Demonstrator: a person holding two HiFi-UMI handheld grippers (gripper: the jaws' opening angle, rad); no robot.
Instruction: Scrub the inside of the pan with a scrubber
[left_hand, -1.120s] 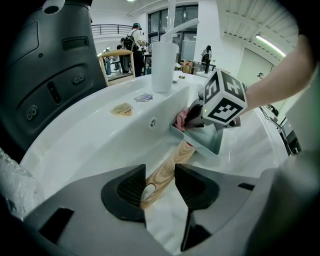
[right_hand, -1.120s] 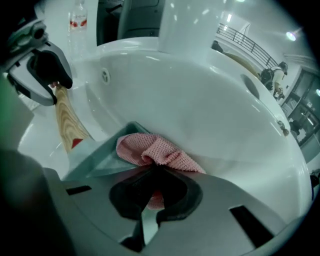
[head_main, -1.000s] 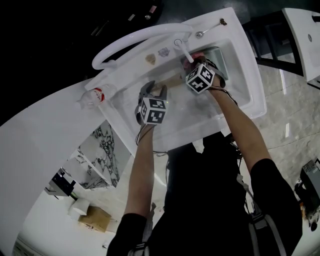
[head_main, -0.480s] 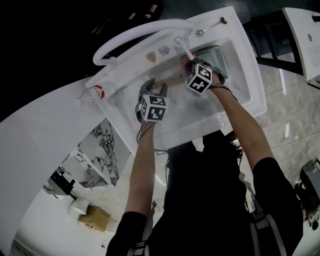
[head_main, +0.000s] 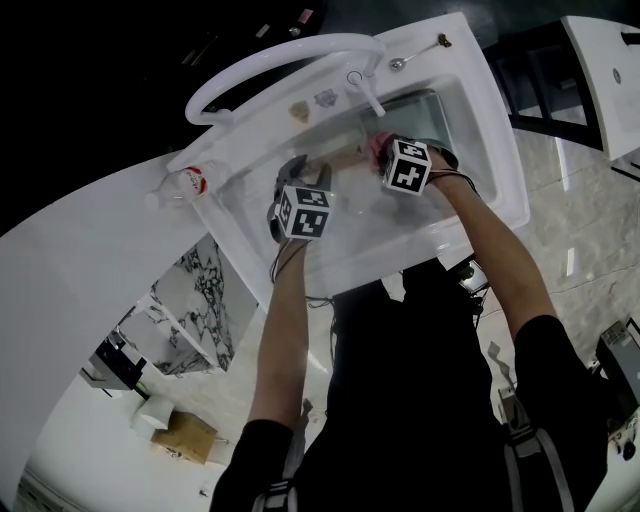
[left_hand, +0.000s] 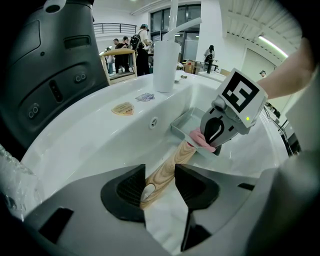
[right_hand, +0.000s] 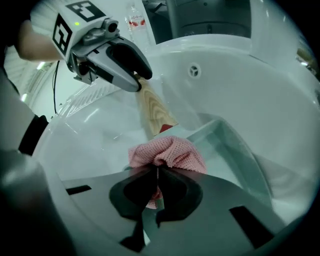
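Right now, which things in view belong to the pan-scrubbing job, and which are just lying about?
In use: square grey metal pan, pale wooden handle in left claw, pink mesh scrubber in right claw.
Lying about: clear plastic bottle, metal spoon.

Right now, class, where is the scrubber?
In the right gripper view, the scrubber is pinched in the shut right gripper, at the rim of the pan beside its handle, inside the sink.

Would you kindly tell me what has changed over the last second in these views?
The right tongs, clamped on the pink scrubber, drew back from the faucet over the pan. The left tongs kept gripping the wooden handle; the pan stayed in the sink.
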